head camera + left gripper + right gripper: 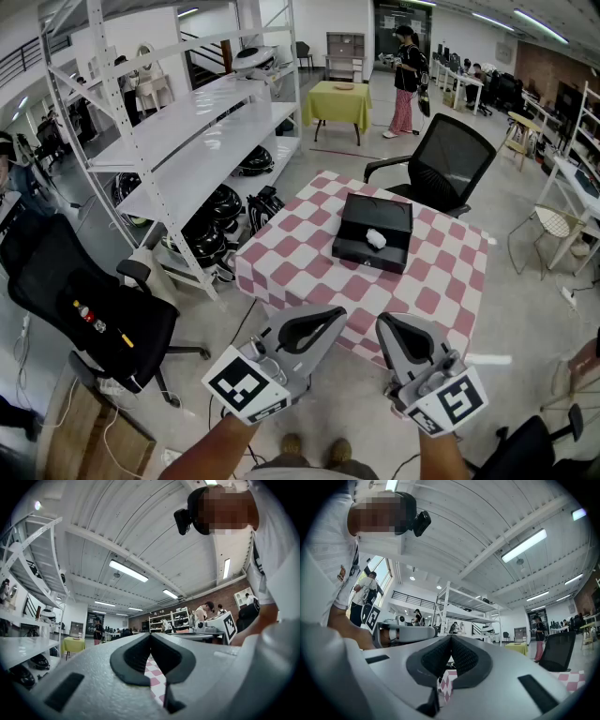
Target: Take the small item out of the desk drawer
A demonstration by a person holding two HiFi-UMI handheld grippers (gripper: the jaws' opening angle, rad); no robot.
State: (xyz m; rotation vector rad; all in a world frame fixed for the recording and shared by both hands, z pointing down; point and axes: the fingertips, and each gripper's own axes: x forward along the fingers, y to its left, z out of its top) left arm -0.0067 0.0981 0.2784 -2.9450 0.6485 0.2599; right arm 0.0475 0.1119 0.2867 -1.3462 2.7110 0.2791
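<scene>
Open workshop hall with a smooth grey floor (525,309) and white metal shelving (187,141) on the left. Head view: a table under a pink-and-white checkered cloth (441,281) carries a flat black boxy drawer unit (361,248). A small white crumpled item (375,239) lies on the unit near its front edge; can't tell if it sits in an open tray or on the lid. A black mesh office chair (450,159) stands behind. The left gripper (341,316) and right gripper (381,324), grey matte plastic with marker cubes, are held short of the table. Left gripper view: dark ridged pads pressed together, nothing between, ribbed white ceiling (140,536) above. Right gripper view: pads pressed together, empty too.
</scene>
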